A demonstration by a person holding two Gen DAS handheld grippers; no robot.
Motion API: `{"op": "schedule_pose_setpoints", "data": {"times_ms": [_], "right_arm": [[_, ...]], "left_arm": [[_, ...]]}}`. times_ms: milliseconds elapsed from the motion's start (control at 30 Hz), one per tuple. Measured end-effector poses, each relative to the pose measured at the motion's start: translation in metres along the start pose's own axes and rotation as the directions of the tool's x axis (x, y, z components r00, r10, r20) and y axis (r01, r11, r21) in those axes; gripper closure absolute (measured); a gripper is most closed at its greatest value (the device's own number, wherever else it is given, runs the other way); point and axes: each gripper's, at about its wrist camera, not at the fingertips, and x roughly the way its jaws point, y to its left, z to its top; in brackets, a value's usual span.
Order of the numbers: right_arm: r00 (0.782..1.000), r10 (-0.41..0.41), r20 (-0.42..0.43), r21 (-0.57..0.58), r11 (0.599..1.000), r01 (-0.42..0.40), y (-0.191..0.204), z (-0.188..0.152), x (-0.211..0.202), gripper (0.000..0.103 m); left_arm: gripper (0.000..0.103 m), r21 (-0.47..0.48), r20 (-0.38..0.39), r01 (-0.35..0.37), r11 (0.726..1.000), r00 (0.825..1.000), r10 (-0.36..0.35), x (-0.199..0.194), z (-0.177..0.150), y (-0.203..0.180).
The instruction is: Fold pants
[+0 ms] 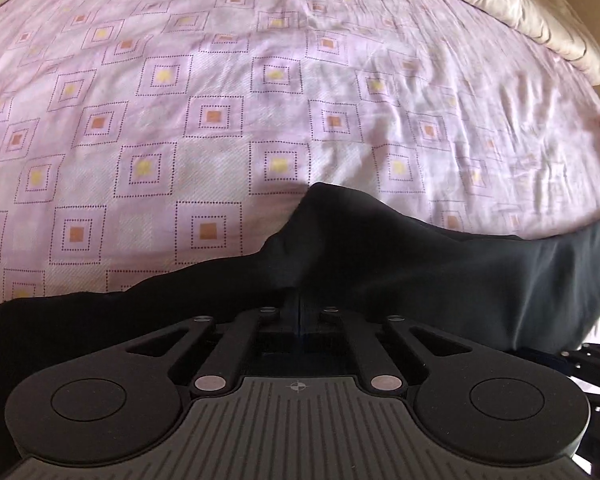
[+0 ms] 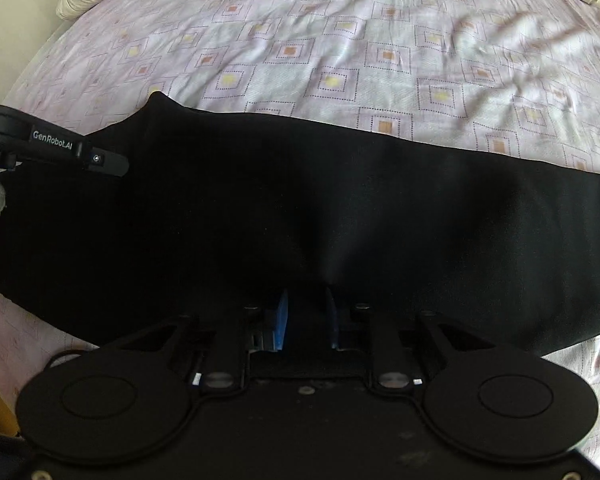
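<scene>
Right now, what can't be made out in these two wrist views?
- Left wrist: left gripper fingertips, buried in the black fabric pants.
- Right wrist: the pants' ends, cut off by both frame edges; waistband or seams lost in darkness.
- Right wrist: right gripper fingertips, hidden under cloth.

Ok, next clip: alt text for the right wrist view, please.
Black pants lie spread across a pink bedsheet patterned with squares, filling the middle of the frame. The right tool sits at their near edge, blue-padded fingers slightly apart; the left tool reaches in from the left.
</scene>
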Motion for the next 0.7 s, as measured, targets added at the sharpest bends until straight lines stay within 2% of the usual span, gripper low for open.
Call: {"op": "schedule_pose_setpoints", "data": {"times_ms": [100,167,267,367,433,467,533,700], "right_arm": [[1.000,0.001,-0.003,0.022,1.000,-0.001,0.002,0.006,-0.006,0.078],[0.998,0.015,0.054,0.031,0.999,-0.017,0.005,0.014,-0.017,0.078],[0.996,0.027,0.087,0.028,0.999,-0.030,0.008,0.024,-0.024,0.078],[0.996,0.009,0.087,0.040,0.999,-0.012,0.007,0.027,-0.021,0.078],[0.996,-0.012,0.084,0.052,0.999,0.008,0.005,0.025,-0.021,0.077],[0.996,-0.016,0.084,0.061,0.998,0.011,0.005,0.023,-0.024,0.077],[0.996,-0.024,0.087,0.069,0.997,0.018,0.002,0.019,-0.027,0.077],[0.998,-0.037,0.058,0.090,0.995,0.031,-0.004,-0.002,-0.034,0.076]], "left_arm": [[0.100,0.018,0.038,-0.018,1.000,0.999,0.018,-0.012,0.003,-0.012],[0.100,0.047,0.085,0.032,0.998,0.996,-0.036,-0.023,0.007,-0.022],[0.100,0.095,0.088,0.088,0.992,0.991,-0.096,-0.019,0.017,-0.036],[0.100,0.133,0.076,0.052,0.990,0.995,-0.063,-0.001,0.030,-0.046],[0.100,0.106,0.038,0.023,0.994,0.999,-0.027,0.016,0.041,-0.043],[0.100,0.078,0.013,0.024,0.997,1.000,-0.025,0.023,0.044,-0.039],[0.100,0.041,0.010,0.040,0.998,0.999,-0.040,0.028,0.048,-0.034],[0.100,0.115,0.030,0.010,0.993,0.999,-0.013,0.019,0.042,-0.044]]}}
